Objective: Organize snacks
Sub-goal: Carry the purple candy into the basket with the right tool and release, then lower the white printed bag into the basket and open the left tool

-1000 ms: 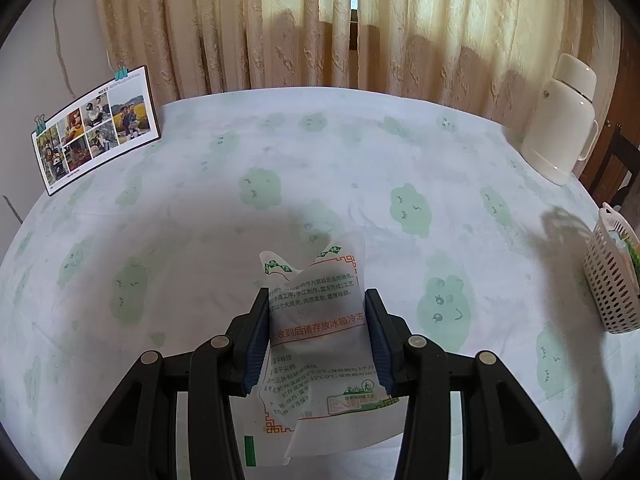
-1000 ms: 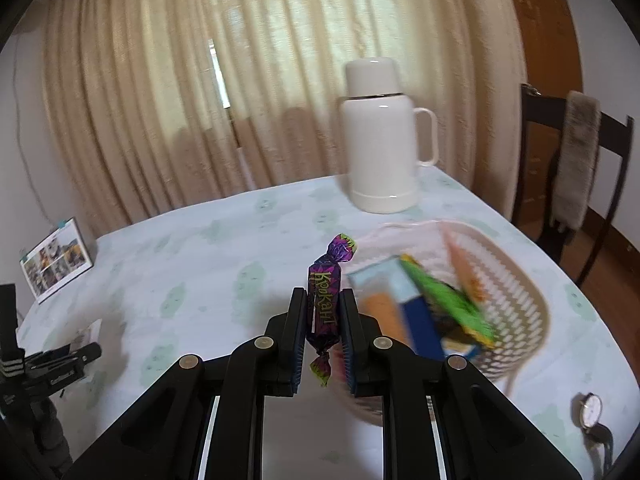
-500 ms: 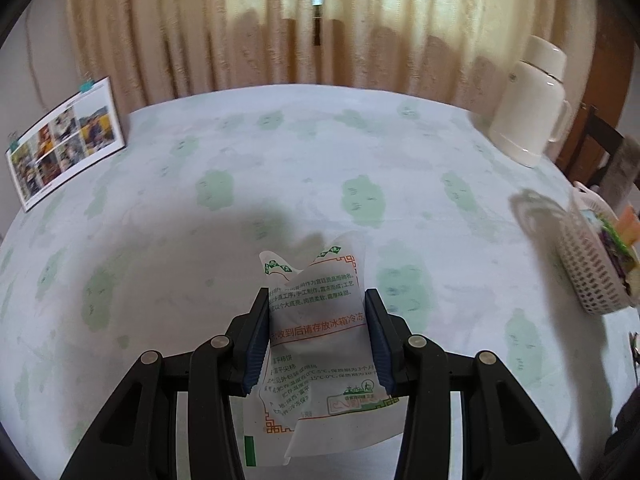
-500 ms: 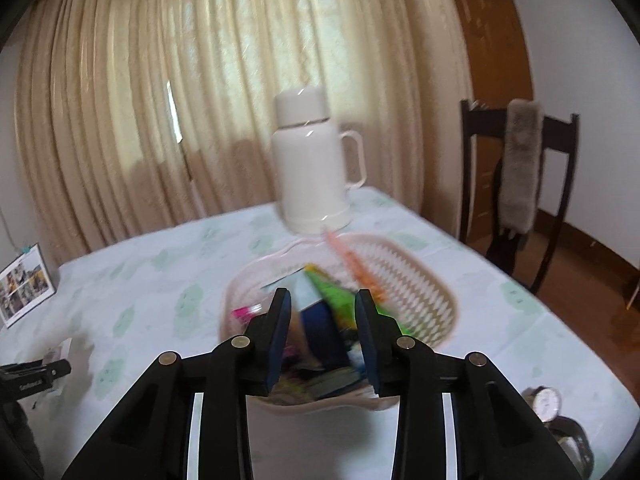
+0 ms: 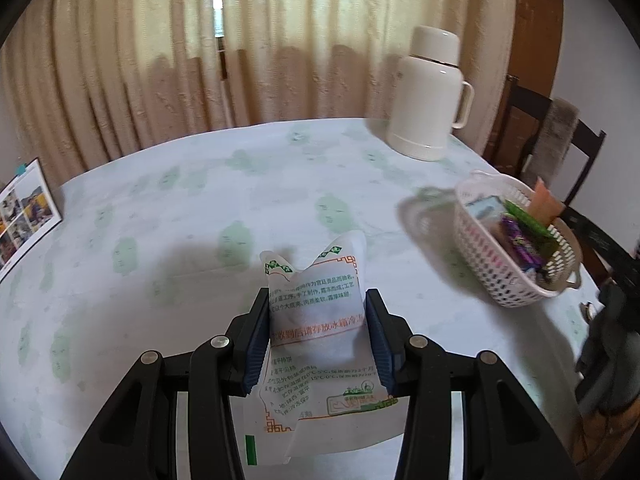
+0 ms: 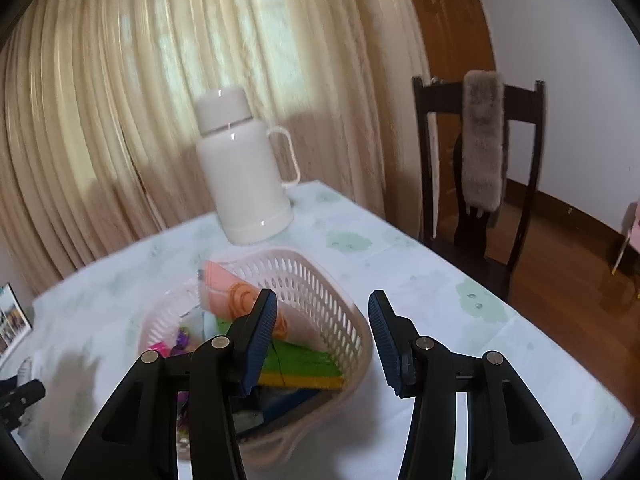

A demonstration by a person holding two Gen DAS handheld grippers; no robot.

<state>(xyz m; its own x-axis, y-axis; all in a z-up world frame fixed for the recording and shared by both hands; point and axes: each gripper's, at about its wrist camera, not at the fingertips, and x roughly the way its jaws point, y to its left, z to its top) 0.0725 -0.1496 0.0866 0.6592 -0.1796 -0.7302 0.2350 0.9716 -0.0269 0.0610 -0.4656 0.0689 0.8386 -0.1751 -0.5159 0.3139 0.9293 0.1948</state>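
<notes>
There is one white snack bag (image 5: pixel 318 332) with green and orange print. There is one white basket (image 5: pixel 492 268) with holes in its sides. Inside it are several snack packs, too jumbled to count them all. One is a purple candy (image 5: pixel 520 240), one is an orange and pink pack (image 6: pixel 236 298), and one is a green pack (image 6: pixel 304 358). There is one big white flask (image 6: pixel 244 172) with one handle. There is one dark wooden chair (image 6: pixel 480 184), and one grey furry cloth (image 6: pixel 482 140) hangs on it. There is one photo card (image 5: pixel 24 216) with many small pictures. There is one table (image 5: pixel 200 200) with a cloth of green shapes.
</notes>
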